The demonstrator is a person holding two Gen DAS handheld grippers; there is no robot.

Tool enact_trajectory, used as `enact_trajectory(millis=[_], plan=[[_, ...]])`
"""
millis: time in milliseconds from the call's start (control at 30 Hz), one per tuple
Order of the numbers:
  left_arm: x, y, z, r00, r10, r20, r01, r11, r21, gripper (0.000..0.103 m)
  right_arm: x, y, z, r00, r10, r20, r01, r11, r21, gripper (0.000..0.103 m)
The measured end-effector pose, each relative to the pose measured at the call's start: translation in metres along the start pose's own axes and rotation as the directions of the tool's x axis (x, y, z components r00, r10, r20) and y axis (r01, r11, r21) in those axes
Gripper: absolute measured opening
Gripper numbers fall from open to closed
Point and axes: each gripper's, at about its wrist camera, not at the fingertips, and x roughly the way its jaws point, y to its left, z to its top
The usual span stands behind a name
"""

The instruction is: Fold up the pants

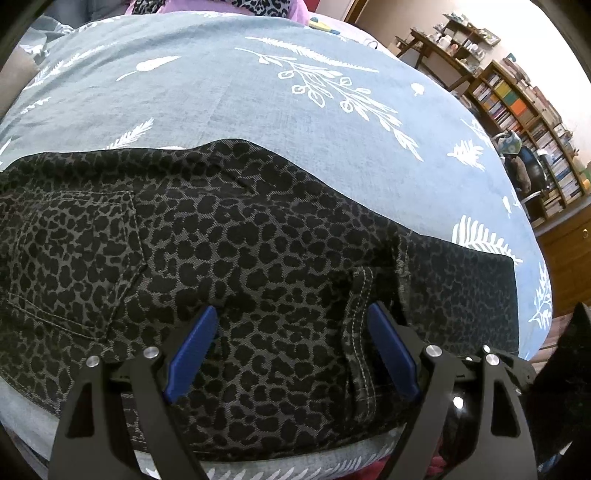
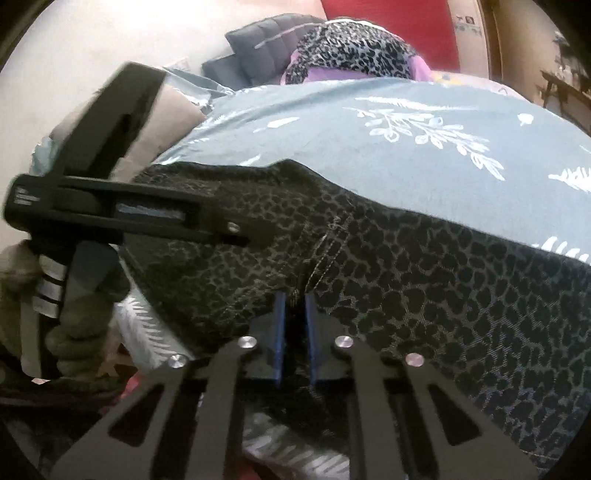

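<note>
Dark leopard-print pants (image 1: 240, 258) lie folded across a blue-grey bedspread (image 1: 229, 99) with white leaf prints. In the left wrist view my left gripper (image 1: 293, 314) is open, its blue pads (image 1: 192, 347) spread over the fabric near a stitched seam (image 1: 360, 332). In the right wrist view my right gripper (image 2: 294, 299) is shut on a fold of the pants (image 2: 424, 280) at a seam. The left gripper (image 2: 258, 236) also shows there, hovering over the pants at the left, held by a hand (image 2: 74, 325).
A bookshelf (image 1: 524, 122) and wooden shelves (image 1: 447, 40) stand at the far right. More leopard and purple clothes (image 2: 354, 48) and grey pillows (image 2: 258, 48) lie at the far end of the bed. A red panel (image 2: 388, 26) is behind them.
</note>
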Motion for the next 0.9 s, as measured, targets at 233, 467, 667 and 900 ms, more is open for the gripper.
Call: enact_trajectory(millis=[233, 467, 667, 900], plan=[[0.001, -0.008, -0.003, 0.997, -0.078, -0.016, 0.078, 0.997, 0.002, 0.083, -0.019, 0.010, 0.002, 0.986, 0.166, 0.009, -0.166, 0.986, 0.018, 0.009], [0.018, -0.024, -0.007, 0.994, -0.093, -0.058, 0.094, 0.995, 0.015, 0.087, 0.001, -0.014, -0.008, 0.972, 0.235, -0.030, -0.228, 0.961, 0.154, 0.009], [0.024, -0.045, -0.004, 0.989, -0.123, -0.085, 0.129, 0.989, 0.069, 0.087, -0.020, -0.017, -0.019, 0.973, 0.226, -0.037, -0.221, 0.970, 0.105, 0.026], [0.019, -0.039, -0.005, 0.983, -0.162, -0.087, 0.164, 0.986, 0.026, 0.088, -0.039, -0.032, -0.029, 0.975, 0.221, 0.002, -0.219, 0.964, 0.153, 0.037]])
